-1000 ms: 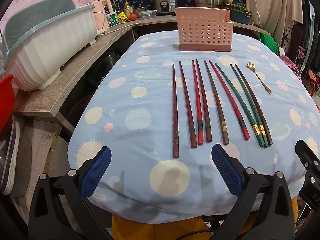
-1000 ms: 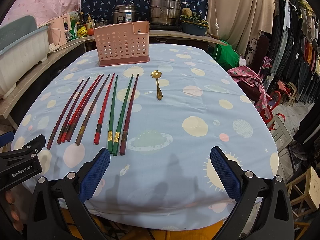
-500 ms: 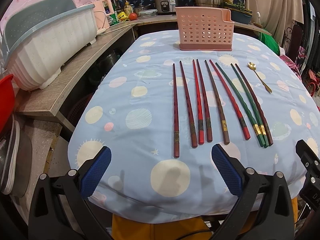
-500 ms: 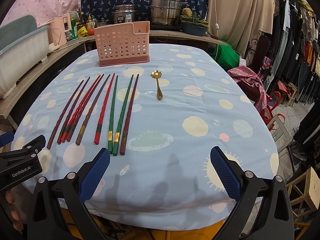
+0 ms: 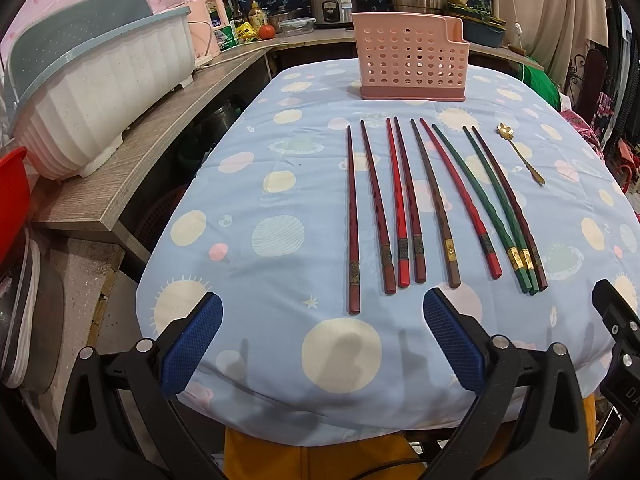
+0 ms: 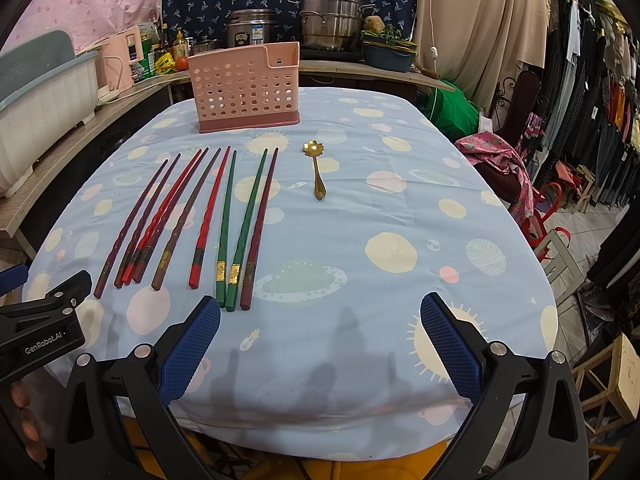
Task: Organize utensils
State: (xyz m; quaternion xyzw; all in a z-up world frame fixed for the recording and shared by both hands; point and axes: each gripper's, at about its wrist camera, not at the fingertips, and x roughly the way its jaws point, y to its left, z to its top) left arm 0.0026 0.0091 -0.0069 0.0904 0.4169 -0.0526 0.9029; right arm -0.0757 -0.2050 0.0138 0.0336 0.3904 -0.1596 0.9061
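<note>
Two claws are hovering over the near edge of the bench (image 5: 240, 216) — the left claw (image 5: 322, 344) and the right claw (image 6: 320, 344), each with its blue pads spread wide apart and gripping nothing. Just beyond them, nine chopsticks (image 5: 416, 208) are lying side by side on the spotted blue cloth, running toward 12 o'clock. A gold spoon (image 6: 316, 172) is lying at their 2 o'clock, apart from them. Farthest back, at 12 o'clock, a pink perforated holder (image 5: 412, 64) is standing upright.

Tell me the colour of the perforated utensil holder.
Pink utensil holder, darker pink base; clearest in the right wrist view.
</note>
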